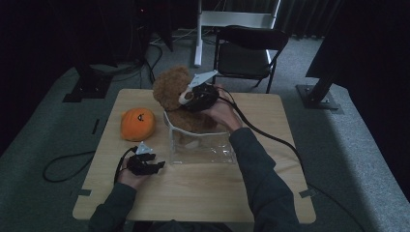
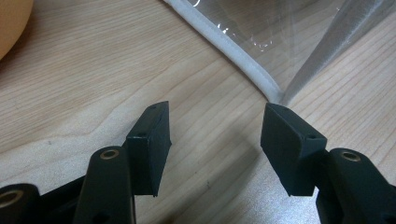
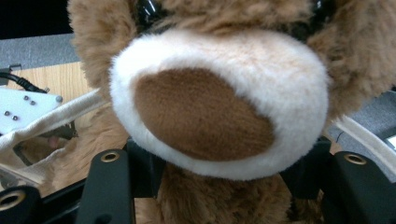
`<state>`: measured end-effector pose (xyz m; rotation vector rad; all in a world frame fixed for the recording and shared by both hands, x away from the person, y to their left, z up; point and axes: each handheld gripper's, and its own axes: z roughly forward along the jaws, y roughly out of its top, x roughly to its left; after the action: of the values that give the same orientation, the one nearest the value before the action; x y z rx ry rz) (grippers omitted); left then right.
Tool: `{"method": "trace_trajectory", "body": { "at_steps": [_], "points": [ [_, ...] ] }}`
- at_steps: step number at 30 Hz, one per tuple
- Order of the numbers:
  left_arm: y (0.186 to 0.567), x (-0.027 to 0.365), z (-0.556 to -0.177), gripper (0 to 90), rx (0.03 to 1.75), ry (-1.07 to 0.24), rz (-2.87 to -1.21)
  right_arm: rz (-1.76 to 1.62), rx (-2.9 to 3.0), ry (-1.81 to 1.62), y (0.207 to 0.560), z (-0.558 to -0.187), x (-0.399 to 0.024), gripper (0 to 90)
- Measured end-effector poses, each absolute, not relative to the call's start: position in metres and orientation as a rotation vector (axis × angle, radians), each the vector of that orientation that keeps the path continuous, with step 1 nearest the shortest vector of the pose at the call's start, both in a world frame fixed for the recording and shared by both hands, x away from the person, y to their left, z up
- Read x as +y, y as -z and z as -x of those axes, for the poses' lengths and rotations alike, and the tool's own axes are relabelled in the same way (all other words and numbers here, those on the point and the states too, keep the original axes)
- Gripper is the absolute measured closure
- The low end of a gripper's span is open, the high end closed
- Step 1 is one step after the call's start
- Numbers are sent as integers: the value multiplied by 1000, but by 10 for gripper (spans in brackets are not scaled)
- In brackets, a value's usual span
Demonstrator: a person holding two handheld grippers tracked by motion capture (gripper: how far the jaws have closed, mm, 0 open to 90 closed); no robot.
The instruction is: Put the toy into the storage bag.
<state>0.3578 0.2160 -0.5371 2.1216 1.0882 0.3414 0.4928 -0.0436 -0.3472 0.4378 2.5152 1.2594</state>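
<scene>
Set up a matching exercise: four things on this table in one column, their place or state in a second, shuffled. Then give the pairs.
Things:
1. teddy bear
2. orange plush
3. left gripper
4. clear bag

Places or states:
A. lies alone on the wood near the table's left edge
B. transparent, white-trimmed, mouth open
C. lower body in the bag, head sticking out
D. open, nothing between its fingers, beside the bag's corner

Pairs: 1-C, 2-A, 3-D, 4-B
</scene>
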Motion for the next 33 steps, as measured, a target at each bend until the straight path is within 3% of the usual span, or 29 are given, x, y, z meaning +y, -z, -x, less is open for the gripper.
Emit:
{"method": "trace_trajectory", "body": {
  "at_steps": [24,33],
  "points": [
    [537,216,-358,430,1087,-340,-2121,-545,2504,-1228,348,-497,-47,141],
    [537,216,-358,430,1087,-341,-2122,-563,2463,-1280,344,-497,-49,110]
  ]
}}
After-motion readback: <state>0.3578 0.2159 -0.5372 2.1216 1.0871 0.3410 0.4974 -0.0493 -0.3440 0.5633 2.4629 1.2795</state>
